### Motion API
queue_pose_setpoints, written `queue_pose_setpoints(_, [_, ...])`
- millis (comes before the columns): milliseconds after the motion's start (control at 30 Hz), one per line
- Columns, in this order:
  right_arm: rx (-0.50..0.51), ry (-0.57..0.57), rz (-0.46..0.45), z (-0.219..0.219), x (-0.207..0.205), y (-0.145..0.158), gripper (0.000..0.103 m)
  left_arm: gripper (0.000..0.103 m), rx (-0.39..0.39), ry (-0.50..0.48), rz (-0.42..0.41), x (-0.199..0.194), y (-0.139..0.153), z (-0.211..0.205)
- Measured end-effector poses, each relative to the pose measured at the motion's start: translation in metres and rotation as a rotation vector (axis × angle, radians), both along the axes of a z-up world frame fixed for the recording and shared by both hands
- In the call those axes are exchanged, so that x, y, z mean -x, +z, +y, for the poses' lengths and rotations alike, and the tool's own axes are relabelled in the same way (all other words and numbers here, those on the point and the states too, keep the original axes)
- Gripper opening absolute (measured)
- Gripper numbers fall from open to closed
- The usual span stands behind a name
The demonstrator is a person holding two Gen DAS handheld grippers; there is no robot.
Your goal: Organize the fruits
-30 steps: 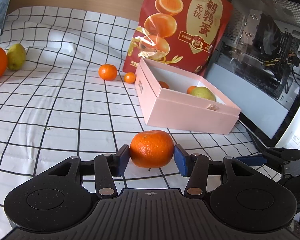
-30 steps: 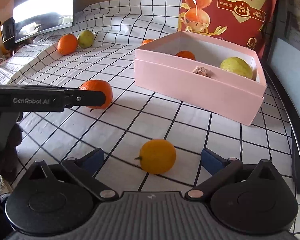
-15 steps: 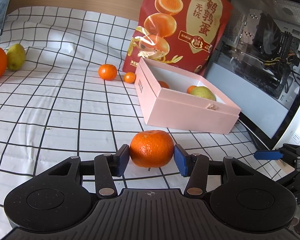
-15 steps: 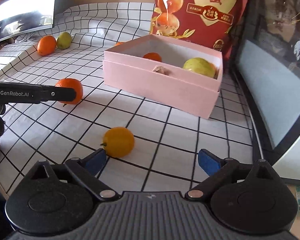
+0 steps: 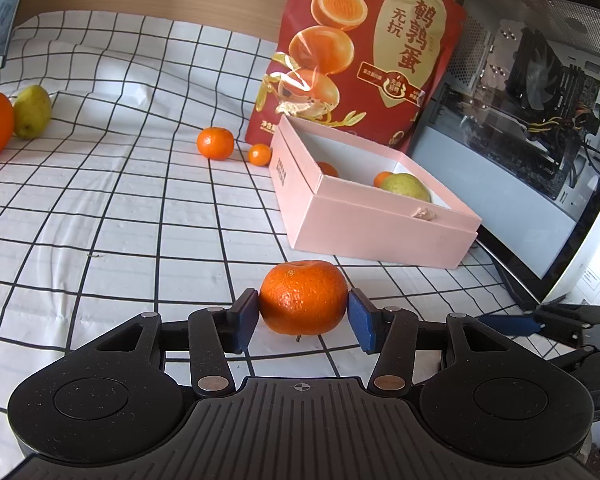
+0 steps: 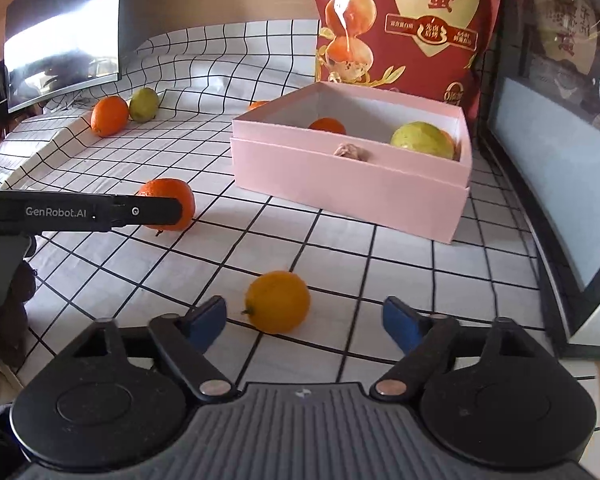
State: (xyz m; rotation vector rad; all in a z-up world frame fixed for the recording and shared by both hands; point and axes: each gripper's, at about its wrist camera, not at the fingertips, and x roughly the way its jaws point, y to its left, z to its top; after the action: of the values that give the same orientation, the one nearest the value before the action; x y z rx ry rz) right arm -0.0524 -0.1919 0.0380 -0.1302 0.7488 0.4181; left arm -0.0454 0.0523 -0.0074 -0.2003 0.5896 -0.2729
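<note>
- Blue pads of the left gripper (image 5: 303, 318) press both sides of a mandarin (image 5: 303, 297) resting on the checked cloth (image 5: 100, 208).
- Right gripper (image 6: 303, 320) jaws closing, apart around a yellow citrus (image 6: 278, 301), not touching it.
- Pink box (image 6: 352, 184) at 1 o'clock holds a pear (image 6: 422, 139).

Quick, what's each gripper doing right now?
Left gripper: shut on the mandarin.
Right gripper: jaws closing, not yet touching the yellow citrus between them.

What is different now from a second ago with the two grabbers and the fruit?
The right gripper swung sideways and back, and its jaws are closing around the yellow-orange fruit without touching it yet. The left gripper stayed put, clamped on the mandarin. The pink box and the fruit inside it did not move.
</note>
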Motion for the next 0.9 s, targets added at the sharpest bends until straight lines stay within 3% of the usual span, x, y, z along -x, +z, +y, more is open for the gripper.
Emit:
queue_pose_setpoints(167, [0.002, 0.002, -0.004, 0.006, -0.002, -0.001, 0.054, 0.054, 0.0, 0.0, 0.0, 0.0, 0.0, 0.0])
queue_pose_setpoints(333, [0.019, 0.023, -0.026, 0.012, 0.002, 0.003, 0.038, 0.054, -0.032, 0.0, -0.004, 0.0, 0.001, -0.004])
queue_pose_setpoints(533, [0.042, 0.032, -0.05, 0.013, 0.005, 0.013, 0.034, 0.054, -0.128, -0.003, -0.024, 0.001, 0.004, -0.02])
queue_pose_setpoints(900, [0.038, 0.026, -0.039, 0.01, 0.004, 0.009, 0.034, 0.054, -0.111, -0.033, -0.012, 0.001, 0.005, -0.024])
